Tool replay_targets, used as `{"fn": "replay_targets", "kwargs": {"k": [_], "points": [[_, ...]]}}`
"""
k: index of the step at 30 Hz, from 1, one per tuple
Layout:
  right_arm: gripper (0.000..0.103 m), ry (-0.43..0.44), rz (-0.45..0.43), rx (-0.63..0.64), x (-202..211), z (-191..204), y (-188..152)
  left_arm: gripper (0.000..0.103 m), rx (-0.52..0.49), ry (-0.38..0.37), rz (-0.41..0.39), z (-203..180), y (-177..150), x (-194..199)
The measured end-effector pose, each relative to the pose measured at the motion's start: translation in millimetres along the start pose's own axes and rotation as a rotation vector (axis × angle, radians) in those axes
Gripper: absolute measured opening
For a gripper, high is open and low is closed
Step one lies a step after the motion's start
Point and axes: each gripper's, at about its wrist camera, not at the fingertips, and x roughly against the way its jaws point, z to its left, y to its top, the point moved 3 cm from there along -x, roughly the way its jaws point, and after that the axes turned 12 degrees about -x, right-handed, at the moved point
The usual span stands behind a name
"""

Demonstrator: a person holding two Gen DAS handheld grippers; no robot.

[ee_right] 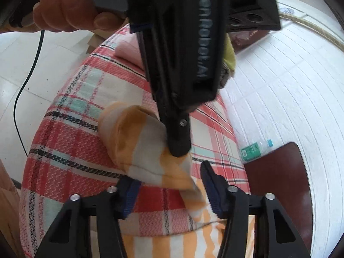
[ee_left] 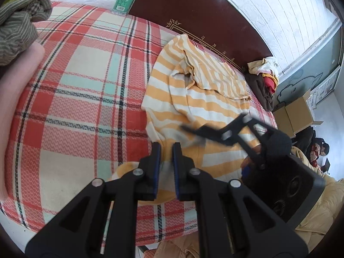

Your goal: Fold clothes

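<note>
Orange-and-white striped shirt [ee_left: 193, 94] lies spread on the bed [ee_left: 75, 99], which wears a red, cream and mint plaid cover; in the left wrist view the garment fills the middle and runs toward 4 o'clock, its upper part rumpled near the dark wooden headboard [ee_left: 193, 6]. The left tongs [ee_left: 166, 150] sit at 6 o'clock in that view, nearly pressed together and pinching a corner of the shirt's near edge; in the right wrist view that corner hangs raised in a loose fold under their black tip. A hand [ee_right: 71, 13] grips the left tool's handle at 11 o'clock in the right wrist view.

The right tongs [ee_right: 169, 187] stand partly spread, with the shirt's edge running between the blue pads [ee_right: 131, 193]; I cannot tell whether the pads press on it.

A pile of olive and green clothes [ee_left: 19, 28] sits at 10 o'clock, a plastic bottle [ee_left: 124, 0] at 12 o'clock, another heap of garments [ee_left: 264, 79] at 3 o'clock beside a cardboard box [ee_left: 294, 114].
</note>
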Motion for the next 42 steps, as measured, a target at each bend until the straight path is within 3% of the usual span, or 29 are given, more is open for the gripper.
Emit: {"fn": "replay_targets", "kwargs": {"k": [1,2,4,6,9,12,17,19,23,26,29,32,36,38,40,42], "points": [[0.01,0.037,0.02,-0.007,-5.0,-4.2,2.0,0.013,0.001,0.006,-0.017,0.7,2.7,3.9],[0.005,0.085,0.048,-0.064,-9.0,-16.0,3.5,0.014,0.006,0.02,-0.046,2.9,5.8,10.3],[0.005,0.183,0.08,-0.223,-14.2,-48.6,6.3,0.034,0.025,0.051,-0.116,8.7,11.4,25.2],[0.005,0.274,0.085,-0.476,-17.9,-103.4,5.3,0.046,0.054,0.069,-0.209,14.7,16.3,41.7],[0.005,0.319,0.04,-0.866,-18.5,-200.1,-8.6,0.05,0.078,0.094,-0.326,20.4,24.3,60.7],[0.005,0.381,-0.073,-1.241,-10.9,-288.3,-34.2,0.053,0.014,0.099,-0.324,7.0,37.5,45.5],[0.006,0.405,-0.214,-1.507,12.9,-359.5,-66.2,0.054,-0.23,0.014,-0.173,-62.1,71.1,-48.4],[0.006,0.406,-0.247,-1.57,24.6,-369.7,-81.4,0.054,-0.318,-0.006,-0.137,-89.2,87.8,-84.9],[0.008,0.446,-0.286,-1.726,36.2,-388.4,-128.4,0.054,-0.36,-0.02,-0.133,-113.8,132.8,-143.0],[0.009,0.419,-0.299,-1.847,47.5,-383.7,-179.1,0.053,-0.302,0.055,-0.103,-98.5,159.5,-178.8],[0.009,0.364,-0.326,-1.998,59.5,-381.3,-245.3,0.053,-0.209,0.084,-0.073,-70.3,165.3,-192.9],[0.009,0.276,-0.272,-2.154,57.9,-365.0,-323.2,0.053,-0.147,0.082,-0.069,-51.8,162.6,-193.2],[0.018,0.211,0.02,-2.288,30.4,-316.7,-401.0,0.052,-0.181,0.112,-0.067,-55.4,156.9,-190.2],[0.03,0.176,0.095,-2.244,29.4,-301.4,-413.1,0.052,-0.221,0.136,-0.067,-62.7,153.4,-188.9],[0.035,0.123,0.129,-2.146,35.2,-297.1,-407.6,0.052,-0.261,0.163,-0.071,-69.2,149.5,-187.4],[0.048,0.057,0.153,-2.038,47.6,-300.0,-395.9,0.052,-0.263,0.17,-0.06,-68.7,149.3,-189.0]]}}
